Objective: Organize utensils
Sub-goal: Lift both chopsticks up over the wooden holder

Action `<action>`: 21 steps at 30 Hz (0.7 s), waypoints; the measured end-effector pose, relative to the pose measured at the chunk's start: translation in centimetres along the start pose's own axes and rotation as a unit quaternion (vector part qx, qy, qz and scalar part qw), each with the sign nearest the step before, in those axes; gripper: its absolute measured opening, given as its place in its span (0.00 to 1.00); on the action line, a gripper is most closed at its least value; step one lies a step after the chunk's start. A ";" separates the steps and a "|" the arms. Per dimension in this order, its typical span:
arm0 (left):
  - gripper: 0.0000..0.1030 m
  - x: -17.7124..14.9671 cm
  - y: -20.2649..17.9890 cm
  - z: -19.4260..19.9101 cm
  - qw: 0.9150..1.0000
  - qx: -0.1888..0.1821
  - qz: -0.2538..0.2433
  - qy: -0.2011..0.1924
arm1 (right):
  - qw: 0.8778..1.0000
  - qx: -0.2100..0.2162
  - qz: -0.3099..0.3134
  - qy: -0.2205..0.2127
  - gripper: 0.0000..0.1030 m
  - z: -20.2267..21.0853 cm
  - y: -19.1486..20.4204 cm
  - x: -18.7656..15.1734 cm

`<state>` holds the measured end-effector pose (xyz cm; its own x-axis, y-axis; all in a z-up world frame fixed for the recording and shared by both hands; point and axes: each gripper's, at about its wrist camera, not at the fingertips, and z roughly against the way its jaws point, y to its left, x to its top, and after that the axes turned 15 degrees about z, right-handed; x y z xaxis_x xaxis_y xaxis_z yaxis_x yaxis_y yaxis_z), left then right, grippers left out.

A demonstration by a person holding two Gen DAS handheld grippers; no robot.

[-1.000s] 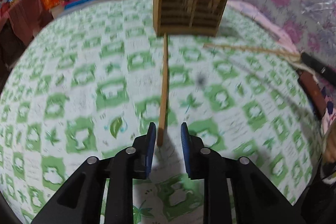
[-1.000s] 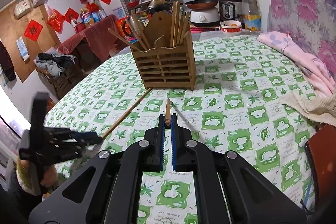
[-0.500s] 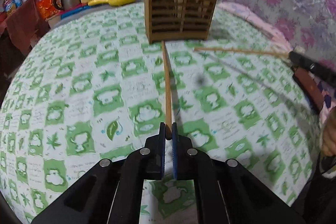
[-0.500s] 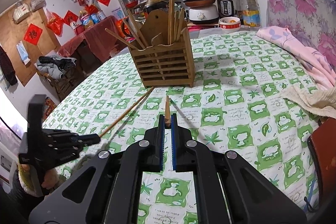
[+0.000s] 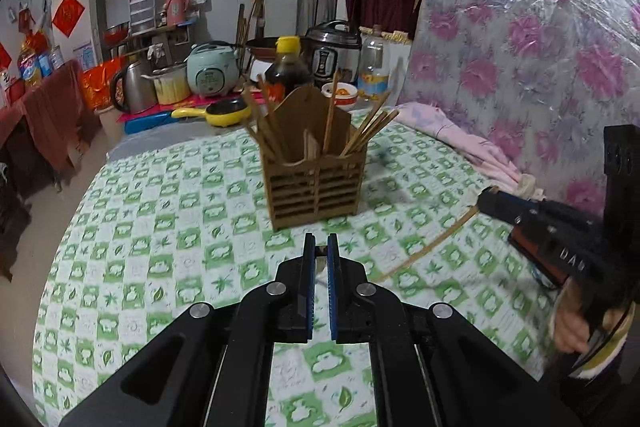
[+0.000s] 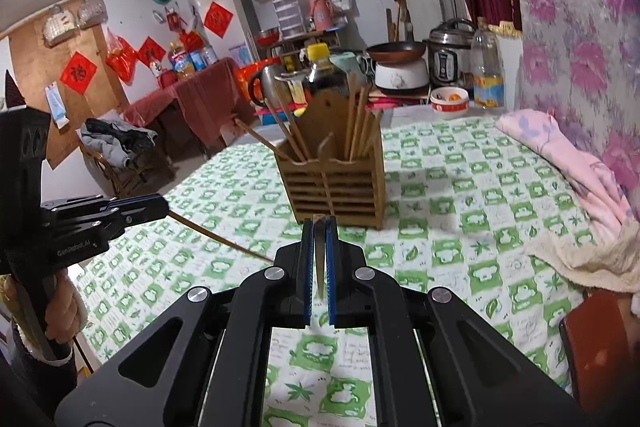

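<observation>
A wooden slatted holder (image 5: pixel 316 183) (image 6: pixel 336 183) stands on the green-checked tablecloth with several chopsticks leaning in it. My left gripper (image 5: pixel 320 247) (image 6: pixel 160 213) is shut on a chopstick (image 6: pixel 220 239), which slants down from its tips above the cloth; in the left wrist view only its end shows between the pads. My right gripper (image 6: pixel 319 227) (image 5: pixel 492 203) is shut on a second chopstick (image 6: pixel 320 267) (image 5: pixel 432 247), also held off the table. Both grippers hover in front of the holder, left and right of it.
A pink cloth (image 6: pixel 568 163) and a beige towel (image 6: pixel 580 259) lie at the table's right edge. Behind the holder are a dark sauce bottle (image 5: pixel 288 67), a kettle, rice cookers and a yellow pan (image 5: pixel 224 113). A hand grips each tool.
The left gripper closed on the chopstick lying on the cloth and lifted it well up, the view tilting toward the room. The right gripper rose a little with its chopstick.
</observation>
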<state>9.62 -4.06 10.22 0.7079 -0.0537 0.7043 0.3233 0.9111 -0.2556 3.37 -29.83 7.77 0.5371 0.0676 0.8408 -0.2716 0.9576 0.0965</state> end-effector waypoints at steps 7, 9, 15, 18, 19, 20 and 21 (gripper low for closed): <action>0.06 0.5 0.5 -1.6 1.000 -0.007 0.016 0.010 | 1.000 0.004 -0.007 0.007 0.06 -0.8 -0.1 -0.3; 0.06 0.7 0.7 -1.7 1.000 -0.008 0.018 0.010 | 1.000 0.002 -0.005 0.007 0.06 -0.9 -0.1 -0.3; 0.06 2.9 0.5 -1.8 1.000 -0.015 0.023 0.008 | 1.000 -0.001 0.001 0.006 0.06 -1.3 -0.2 0.6; 0.06 5.2 -0.3 -1.3 1.000 -0.015 0.018 -0.009 | 1.000 -0.007 0.005 -0.007 0.06 -1.2 -0.2 2.4; 0.06 6.1 -0.7 -1.0 1.000 -0.017 0.016 -0.015 | 1.000 -0.009 0.007 -0.012 0.06 -1.2 -0.2 3.1; 0.06 6.9 -1.0 -0.7 0.999 -0.017 0.015 -0.023 | 1.000 -0.012 0.010 -0.018 0.06 -1.2 -0.2 3.9; 0.06 8.0 -1.5 -0.2 0.999 -0.017 0.013 -0.035 | 0.999 -0.016 0.014 -0.026 0.06 -1.1 -0.2 4.8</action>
<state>14.98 -5.92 16.08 0.6714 -0.0011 0.7411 0.3274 0.8975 -0.2954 6.88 -29.39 11.26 0.4872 0.0807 0.8696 -0.2590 0.9643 0.0556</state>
